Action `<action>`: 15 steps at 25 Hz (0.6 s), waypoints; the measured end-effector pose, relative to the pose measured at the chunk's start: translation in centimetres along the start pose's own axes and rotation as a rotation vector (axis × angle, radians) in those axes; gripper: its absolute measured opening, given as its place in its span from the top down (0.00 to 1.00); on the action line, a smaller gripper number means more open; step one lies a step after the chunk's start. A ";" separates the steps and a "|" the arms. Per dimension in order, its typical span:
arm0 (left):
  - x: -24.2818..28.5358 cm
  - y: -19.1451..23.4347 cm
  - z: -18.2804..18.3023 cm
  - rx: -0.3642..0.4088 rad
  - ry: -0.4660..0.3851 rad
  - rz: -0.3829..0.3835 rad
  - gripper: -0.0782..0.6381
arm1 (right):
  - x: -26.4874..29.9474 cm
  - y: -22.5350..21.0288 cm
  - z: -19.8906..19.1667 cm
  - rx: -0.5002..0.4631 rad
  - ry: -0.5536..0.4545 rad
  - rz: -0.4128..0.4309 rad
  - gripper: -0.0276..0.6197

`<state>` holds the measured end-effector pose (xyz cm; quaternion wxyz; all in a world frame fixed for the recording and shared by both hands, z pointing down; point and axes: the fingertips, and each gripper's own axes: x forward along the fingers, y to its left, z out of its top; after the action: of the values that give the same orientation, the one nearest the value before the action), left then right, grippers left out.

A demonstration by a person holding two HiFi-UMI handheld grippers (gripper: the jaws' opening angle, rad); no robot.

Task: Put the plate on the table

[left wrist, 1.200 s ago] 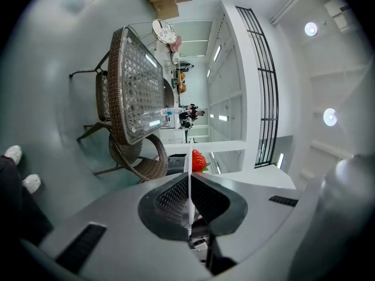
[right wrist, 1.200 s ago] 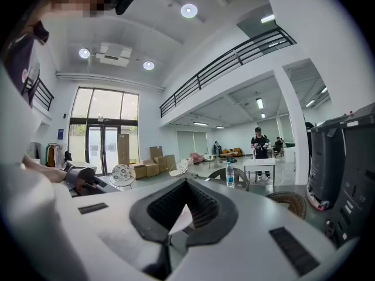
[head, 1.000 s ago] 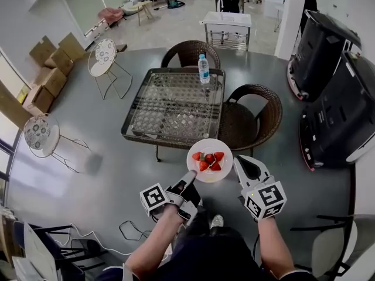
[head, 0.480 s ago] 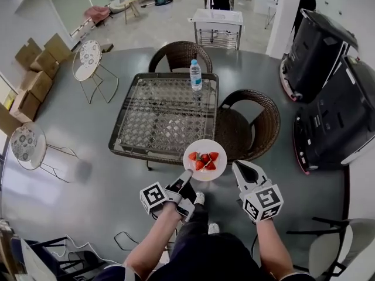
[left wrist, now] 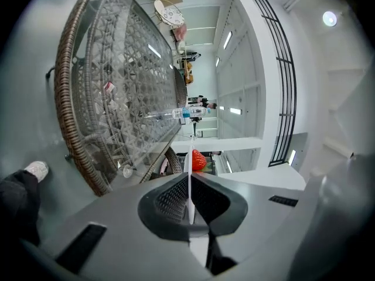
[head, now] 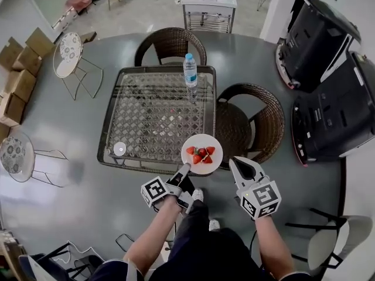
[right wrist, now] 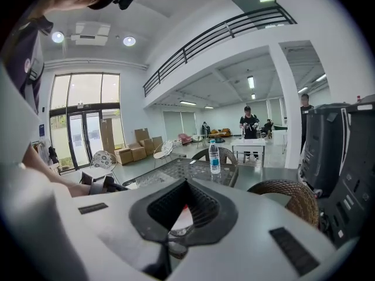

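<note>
A white plate (head: 202, 141) with several cut strawberries (head: 200, 153) hangs level over the near right corner of the glass-topped wicker table (head: 109, 138). My left gripper (head: 186, 170) is shut on the plate's near rim. In the left gripper view the plate (left wrist: 189, 177) shows edge-on between the jaws of the left gripper (left wrist: 189, 193), with a strawberry (left wrist: 198, 160) on it. To the plate's right, my right gripper (head: 244, 169) stands open and holds nothing. Its own view has the right gripper (right wrist: 181, 206) facing the table (right wrist: 176, 170).
A water bottle (head: 190, 70) stands at the table's far right edge; a small round lid (head: 119, 148) lies near its front left corner. Wicker chairs stand at the right (head: 261, 122) and far side (head: 170, 43). Black machines (head: 334, 110) stand further right.
The person has stepped closer to the table. The plate, held in the left gripper, has moved forward from beside the table to over its near right corner. The right gripper followed, open.
</note>
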<state>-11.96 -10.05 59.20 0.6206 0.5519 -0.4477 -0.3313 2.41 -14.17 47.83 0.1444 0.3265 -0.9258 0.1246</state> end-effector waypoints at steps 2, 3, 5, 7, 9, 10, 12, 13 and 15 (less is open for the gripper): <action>1.3 1.0 1.0 -0.013 0.006 0.002 0.87 | 1.3 -0.7 -0.2 0.007 0.016 -0.008 0.95; 1.9 1.4 1.4 -0.021 0.010 0.004 0.87 | 1.8 -1.1 -0.4 0.011 0.023 -0.013 0.95; 2.9 2.2 2.0 -0.030 0.021 0.012 0.87 | 2.7 -1.6 -0.6 0.018 0.040 -0.021 0.95; 3.6 3.2 2.5 -0.032 0.032 0.027 0.87 | 3.5 -2.0 -0.9 0.023 0.057 -0.031 0.95; 4.4 4.2 2.9 -0.033 0.037 0.040 0.87 | 4.1 -2.2 -1.2 0.030 0.074 -0.039 0.95; 4.8 4.8 3.1 -0.035 0.040 0.046 0.87 | 4.3 -2.4 -1.4 0.034 0.082 -0.044 0.95; 5.6 5.7 3.4 -0.039 0.045 0.058 0.87 | 4.7 -2.6 -1.7 0.042 0.097 -0.056 0.95; 6.0 6.1 3.5 -0.038 0.048 0.063 0.87 | 4.8 -2.8 -1.9 0.047 0.105 -0.062 0.95; 6.7 6.7 3.9 -0.034 0.052 0.071 0.87 | 5.2 -3.0 -2.2 0.054 0.120 -0.071 0.95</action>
<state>-13.61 -16.49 67.03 0.6526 0.5335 -0.4451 -0.3022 0.86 -18.70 52.12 0.1949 0.3548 -0.8997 0.1636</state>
